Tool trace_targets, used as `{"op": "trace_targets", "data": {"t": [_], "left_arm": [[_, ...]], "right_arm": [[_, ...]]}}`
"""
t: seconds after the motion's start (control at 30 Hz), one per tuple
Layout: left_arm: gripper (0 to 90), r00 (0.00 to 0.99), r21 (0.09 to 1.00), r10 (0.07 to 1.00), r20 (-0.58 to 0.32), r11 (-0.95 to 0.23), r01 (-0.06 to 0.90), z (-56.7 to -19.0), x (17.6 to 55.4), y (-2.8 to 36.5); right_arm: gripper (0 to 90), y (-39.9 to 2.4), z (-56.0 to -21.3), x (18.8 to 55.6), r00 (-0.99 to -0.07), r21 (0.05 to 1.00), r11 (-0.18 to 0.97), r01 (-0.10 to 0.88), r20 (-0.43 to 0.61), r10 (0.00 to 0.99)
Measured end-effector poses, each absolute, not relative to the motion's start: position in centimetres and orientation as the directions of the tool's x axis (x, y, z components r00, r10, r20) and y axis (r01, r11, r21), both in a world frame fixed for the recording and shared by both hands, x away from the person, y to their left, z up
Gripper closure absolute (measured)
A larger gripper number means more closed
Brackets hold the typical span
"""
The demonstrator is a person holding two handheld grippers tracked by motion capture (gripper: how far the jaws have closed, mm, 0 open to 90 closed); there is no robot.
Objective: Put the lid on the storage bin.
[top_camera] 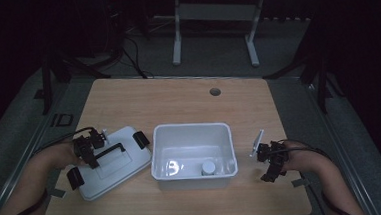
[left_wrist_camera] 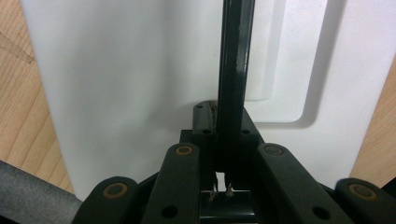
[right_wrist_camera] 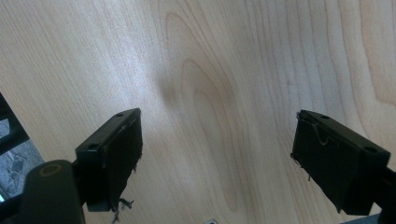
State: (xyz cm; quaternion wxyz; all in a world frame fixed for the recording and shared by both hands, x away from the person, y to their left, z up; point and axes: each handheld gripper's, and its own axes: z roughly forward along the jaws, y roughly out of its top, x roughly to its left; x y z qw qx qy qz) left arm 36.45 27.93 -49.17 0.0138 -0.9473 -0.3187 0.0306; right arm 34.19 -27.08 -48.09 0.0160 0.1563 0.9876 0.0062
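I see the wooden worktop (top_camera: 178, 100) from above with a white bin (top_camera: 193, 155) near its centre, open at the top. A small pale cylindrical container (top_camera: 208, 167) sits inside it, toward the bin's 5 o'clock corner. At the bin's 9 o'clock, just beside it, lies the white lid (top_camera: 112, 162), flat on the worktop, with black latches at its ends and a black handle (top_camera: 110, 151) across its top.

My left hand-held gripper (top_camera: 87, 153) is over the lid. In the left gripper view its jaws are closed tight on the handle (left_wrist_camera: 232, 84), which runs straight up toward 12 o'clock against the white lid (left_wrist_camera: 126, 93).

My right hand-held gripper (top_camera: 271, 160) is at the bin's 3 o'clock, apart from it (over bare wood). In the right gripper view its jaws are spread wide with nothing between them but worktop (right_wrist_camera: 210, 84).
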Motion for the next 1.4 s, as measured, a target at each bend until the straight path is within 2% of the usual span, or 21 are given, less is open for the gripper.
{"op": "trace_targets", "data": {"t": [0.33, 0.77, 1.4], "left_arm": [[83.7, 0.810, -0.010, 0.583, -0.058, -0.812, 0.583, -47.2, 35.7, 28.4], [83.7, 0.837, -0.007, 0.547, -0.011, -0.837, 0.547, -42.9, 34.0, 28.2], [83.7, 0.840, 0.040, 0.543, 0.023, -0.840, 0.542, -37.1, 32.8, 29.0]], "right_arm": [[15.7, -26.8, -47.6, 34.4, -0.951, 0.022, 0.952, 0.306, -0.037, 0.306], [15.7, -26.6, -47.4, 34.4, -0.950, 0.027, 0.951, 0.308, -0.036, 0.309], [15.7, -26.5, -47.0, 34.2, -0.951, 0.027, 0.952, 0.305, -0.043, 0.306]]}}
